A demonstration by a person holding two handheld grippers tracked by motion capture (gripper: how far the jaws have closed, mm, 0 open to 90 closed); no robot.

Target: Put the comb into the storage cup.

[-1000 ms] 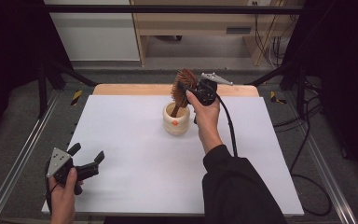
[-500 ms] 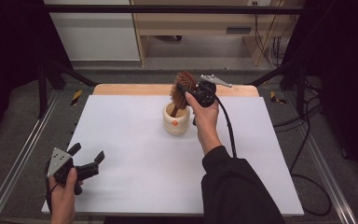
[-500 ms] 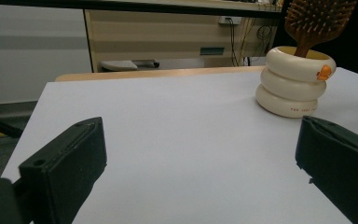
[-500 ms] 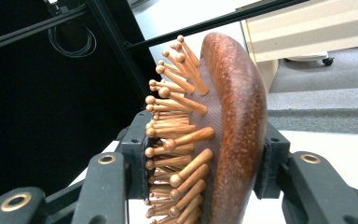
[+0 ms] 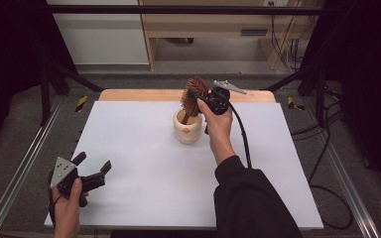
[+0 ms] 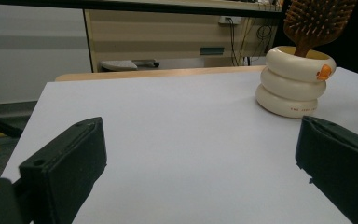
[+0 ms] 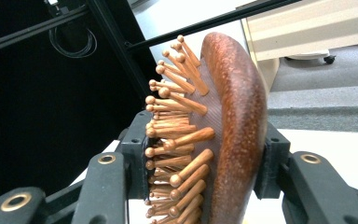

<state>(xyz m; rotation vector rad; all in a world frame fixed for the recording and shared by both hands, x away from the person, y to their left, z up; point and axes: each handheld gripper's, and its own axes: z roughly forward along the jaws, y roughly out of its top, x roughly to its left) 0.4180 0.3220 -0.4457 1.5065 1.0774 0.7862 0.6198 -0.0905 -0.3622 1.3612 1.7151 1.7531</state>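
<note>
Nearest, at the near left corner of the white tabletop [image 5: 144, 163], the left gripper [image 5: 95, 168] sits in the person's left hand [image 5: 67, 210], low over the surface. Its jaws stand wide open with nothing between them; in the left gripper view only bare tabletop lies in the gap.

Farther off, toward the far middle of the tabletop, stands a cream ribbed cup [image 5: 187, 130] with a small orange mark on its side. A wooden hairbrush [image 5: 194, 91] stands with its handle down in the cup, its bristled head rising above the rim.

The right gripper [image 5: 204, 99], held in the right hand [image 5: 217, 126], has the brush head. In the right gripper view its jaws are partly closed and press on the head, one pad on the pegs, the other on the smooth back.
</note>
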